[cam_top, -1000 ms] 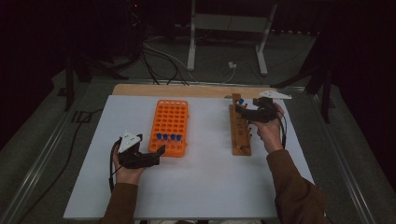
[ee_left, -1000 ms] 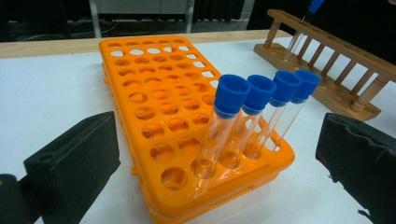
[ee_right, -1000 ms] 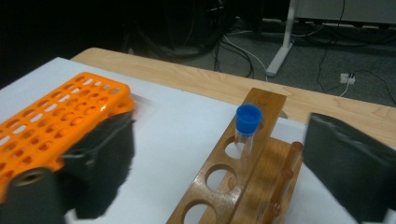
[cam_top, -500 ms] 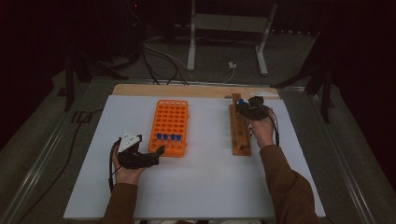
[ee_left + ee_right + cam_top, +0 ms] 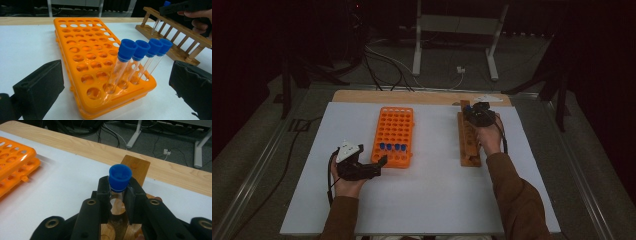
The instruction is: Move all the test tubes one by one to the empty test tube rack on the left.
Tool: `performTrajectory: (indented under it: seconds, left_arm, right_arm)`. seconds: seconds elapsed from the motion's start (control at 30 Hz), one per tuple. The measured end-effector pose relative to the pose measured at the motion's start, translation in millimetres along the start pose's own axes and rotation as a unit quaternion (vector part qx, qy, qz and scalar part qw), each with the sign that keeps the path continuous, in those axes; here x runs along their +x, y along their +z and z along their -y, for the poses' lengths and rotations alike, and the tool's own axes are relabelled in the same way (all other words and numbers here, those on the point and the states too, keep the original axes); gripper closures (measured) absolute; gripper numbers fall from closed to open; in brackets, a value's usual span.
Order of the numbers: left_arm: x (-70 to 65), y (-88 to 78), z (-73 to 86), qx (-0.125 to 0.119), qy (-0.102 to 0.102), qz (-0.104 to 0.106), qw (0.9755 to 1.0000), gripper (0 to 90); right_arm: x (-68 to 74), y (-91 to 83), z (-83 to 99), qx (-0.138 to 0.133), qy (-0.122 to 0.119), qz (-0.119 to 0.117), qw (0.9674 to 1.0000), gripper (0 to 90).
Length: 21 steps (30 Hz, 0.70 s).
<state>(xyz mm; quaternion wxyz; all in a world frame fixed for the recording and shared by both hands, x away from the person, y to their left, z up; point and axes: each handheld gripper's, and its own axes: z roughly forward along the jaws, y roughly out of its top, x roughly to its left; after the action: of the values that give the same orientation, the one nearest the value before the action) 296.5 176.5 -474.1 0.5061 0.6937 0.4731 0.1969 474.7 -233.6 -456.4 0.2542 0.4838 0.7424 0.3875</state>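
An orange tube rack (image 5: 394, 135) lies mid-table with several blue-capped test tubes (image 5: 392, 146) in its near row. My left gripper (image 5: 371, 161) rests just left of the rack's near corner. In the left gripper view its jaws (image 5: 115, 70) stand wide open, with the tubes (image 5: 140, 50) ahead of them. To the right lies a wooden rack (image 5: 469, 145). At its far end my right gripper (image 5: 475, 114) has just been closing and is now shut on a blue-capped tube (image 5: 120, 177). Its pads (image 5: 103, 192) press the glass under the cap, and the tube stands in the wooden rack (image 5: 136, 166).
Everything sits on a white board (image 5: 427, 200) over a wooden tabletop (image 5: 412, 96). Cables and a metal stand's legs (image 5: 417, 50) lie on the floor beyond the far edge. Open board lies between the two racks and along the near side.
The right hand has shifted a little left and down onto the wooden rack's far end. Its jaws went from wide open to shut on the tube. The left hand has stayed put.
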Motion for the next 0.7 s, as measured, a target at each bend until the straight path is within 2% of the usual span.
performTrajectory:
  seconds: [0.2,0.33,0.7]
  left_arm:
    - [-0.3,0.2,0.1,0.000,0.000,0.000,1.0000,0.6]
    - [-0.2,0.6,0.2,0.002,0.001,0.000,1.0000,0.6]
    - [-1.3,1.8,0.4,0.003,0.003,0.000,1.0000,0.6]
  right_arm:
    - [1.2,-0.7,1.0,-0.002,-0.006,0.004,1.0000,77.3]
    - [0.4,-4.3,1.3,-0.012,0.000,0.003,0.9999,77.3]
    - [-2.6,-30.2,-8.0,-0.055,0.008,-0.010,0.9984,77.4]
